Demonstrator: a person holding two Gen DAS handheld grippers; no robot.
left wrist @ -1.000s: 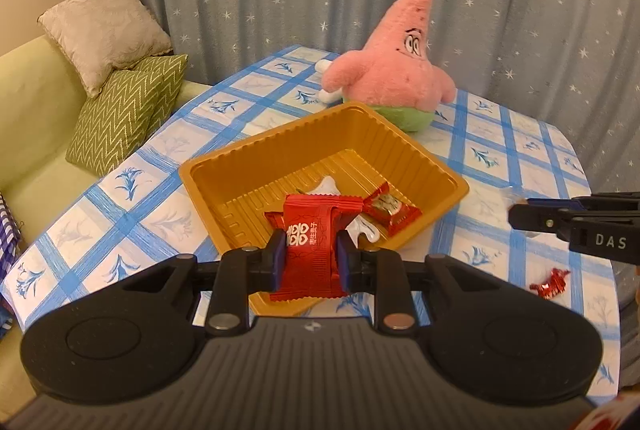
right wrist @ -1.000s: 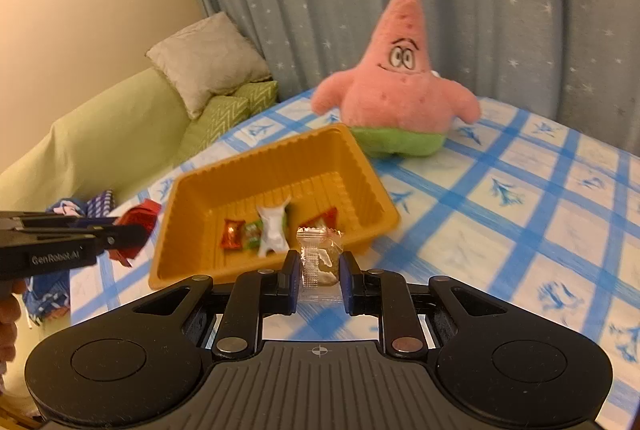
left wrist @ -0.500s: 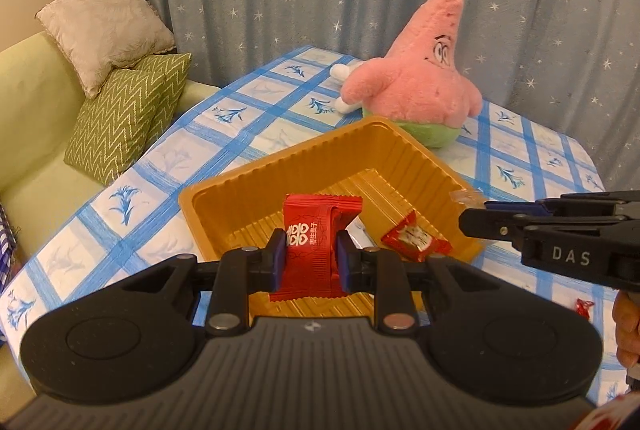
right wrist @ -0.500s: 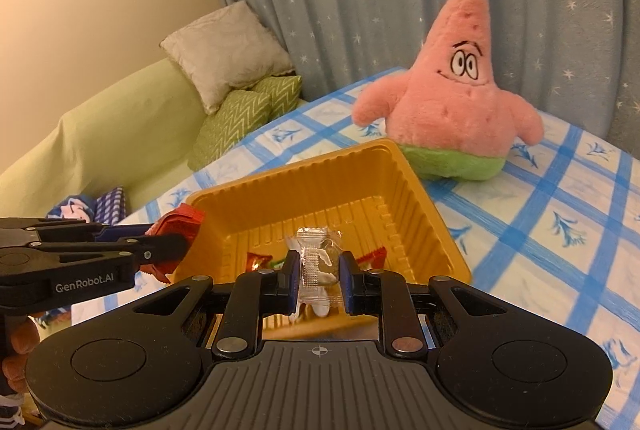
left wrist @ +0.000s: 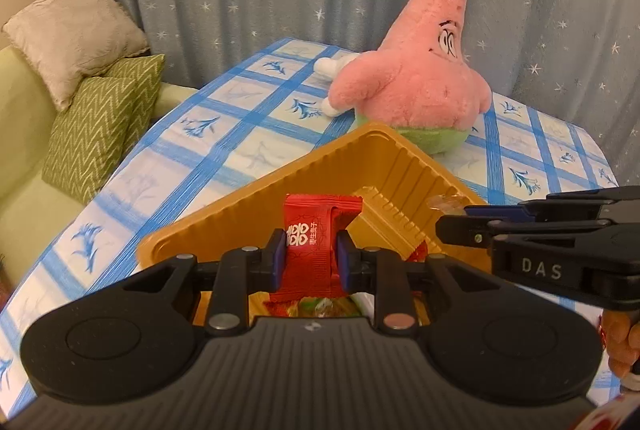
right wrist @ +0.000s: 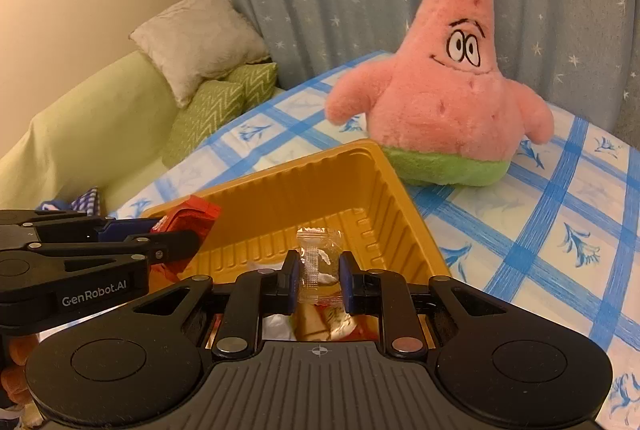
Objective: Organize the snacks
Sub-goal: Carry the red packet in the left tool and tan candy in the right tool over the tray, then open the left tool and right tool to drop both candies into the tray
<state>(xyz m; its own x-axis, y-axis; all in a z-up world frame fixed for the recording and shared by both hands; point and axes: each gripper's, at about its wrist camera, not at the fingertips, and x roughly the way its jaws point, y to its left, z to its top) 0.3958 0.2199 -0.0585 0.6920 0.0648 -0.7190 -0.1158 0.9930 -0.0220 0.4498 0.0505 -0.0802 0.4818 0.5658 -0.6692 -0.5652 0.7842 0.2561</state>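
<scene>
While both hover over the orange tray [left wrist: 404,166]:
Left gripper [left wrist: 310,256]: clamped on red packet [left wrist: 316,230].
Right gripper [right wrist: 319,272]: clamped on clear-wrapped candy [right wrist: 318,262].
Behind tray: pink plush [right wrist: 448,102].

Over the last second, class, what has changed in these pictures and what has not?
Both grippers advanced over the orange tray. The left gripper carried its red snack packet forward; the right gripper brought its clear wrapped candy in. Nothing was released: both jaws stay clamped. The pink plush star and tray stayed put.
</scene>
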